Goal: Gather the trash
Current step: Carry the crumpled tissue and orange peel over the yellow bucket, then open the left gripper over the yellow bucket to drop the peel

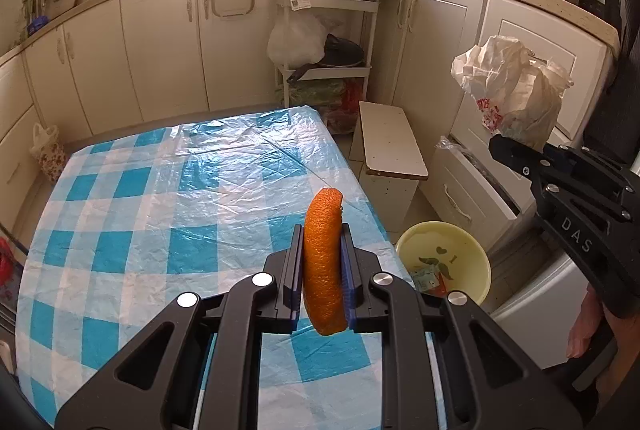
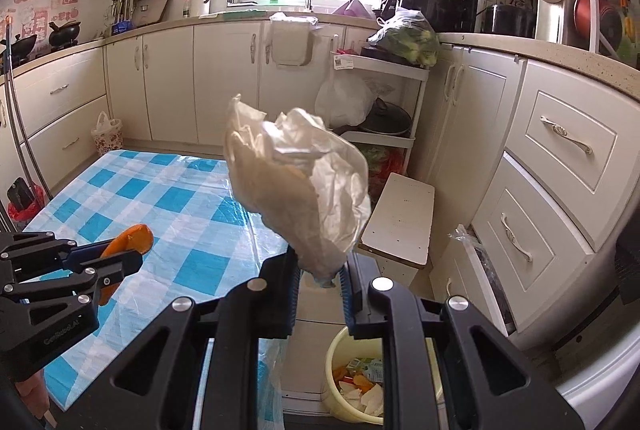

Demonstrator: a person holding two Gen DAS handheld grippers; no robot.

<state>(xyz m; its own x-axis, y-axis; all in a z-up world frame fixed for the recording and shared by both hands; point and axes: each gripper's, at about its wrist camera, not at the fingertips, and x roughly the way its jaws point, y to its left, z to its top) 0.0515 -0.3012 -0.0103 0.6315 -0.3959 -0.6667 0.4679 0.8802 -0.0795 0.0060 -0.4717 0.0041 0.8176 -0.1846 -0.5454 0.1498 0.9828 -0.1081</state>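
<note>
orange peel (image 1: 324,262) standing upright, clamped in left gripper (image 1: 322,270); crumpled plastic bag (image 2: 304,182) pinched by right gripper (image 2: 318,294), hanging nearer above yellow bin (image 2: 356,378).

Tablecloth (image 1: 160,210): blue/white check under clear film. Peel (image 1: 324,262): orange. Crumpled bag (image 2: 304,182): off-white; red print near its base, poss. lettering. Bin (image 1: 476,250) at right: pale yellow. Cabinets (image 1: 160,46): cream.
</note>
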